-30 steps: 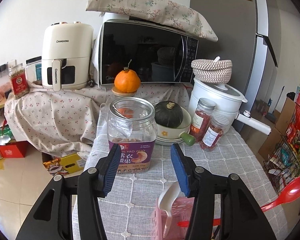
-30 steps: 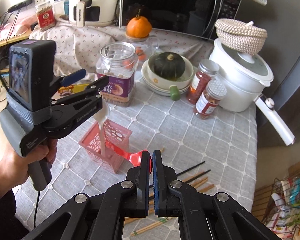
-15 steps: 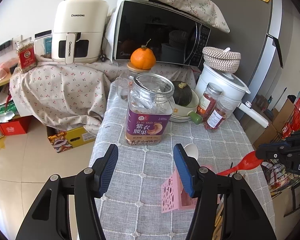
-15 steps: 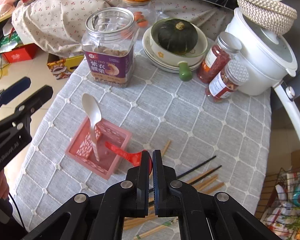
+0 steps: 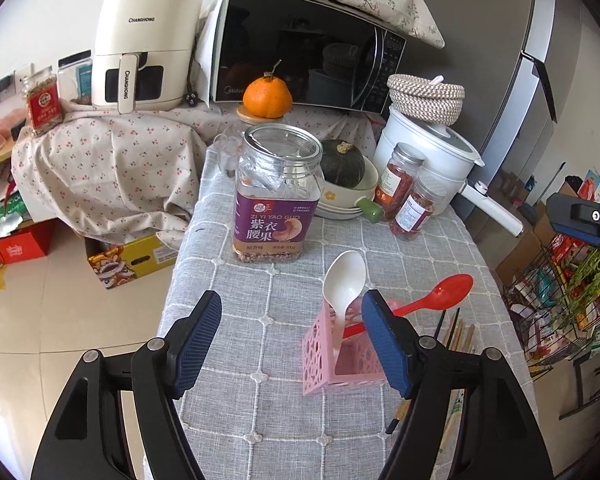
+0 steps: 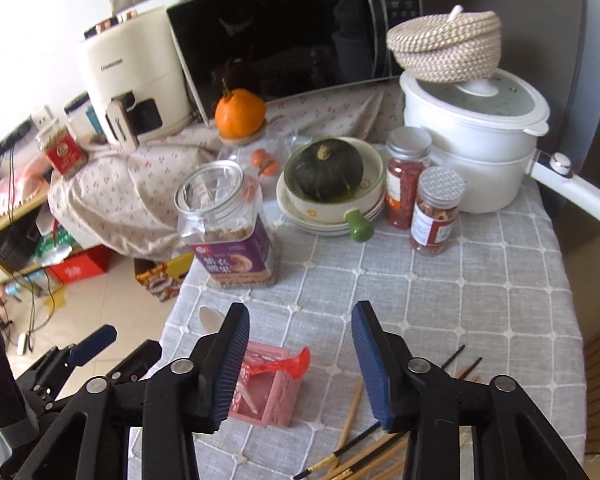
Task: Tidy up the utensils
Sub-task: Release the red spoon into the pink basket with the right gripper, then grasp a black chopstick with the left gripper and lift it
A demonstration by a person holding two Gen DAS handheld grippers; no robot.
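Our left gripper (image 5: 291, 334) and right gripper (image 6: 300, 360) both hold their fingers apart over the grey checked counter (image 6: 480, 280). At 12 o'clock we see a microwave (image 5: 300, 44); at 9 o'clock, beige floor (image 5: 40, 320).

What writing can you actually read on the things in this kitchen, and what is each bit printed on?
"CHANGHONG": on the front and handle of the cream air fryer.
"Midea": on the lower left corner of the microwave.
"ZI YI YAO GUO" and "紫衣腰果": on the purple label of the clear jar.
Too small or blurred to read: the red tin, the two spice jars, the yellow box.
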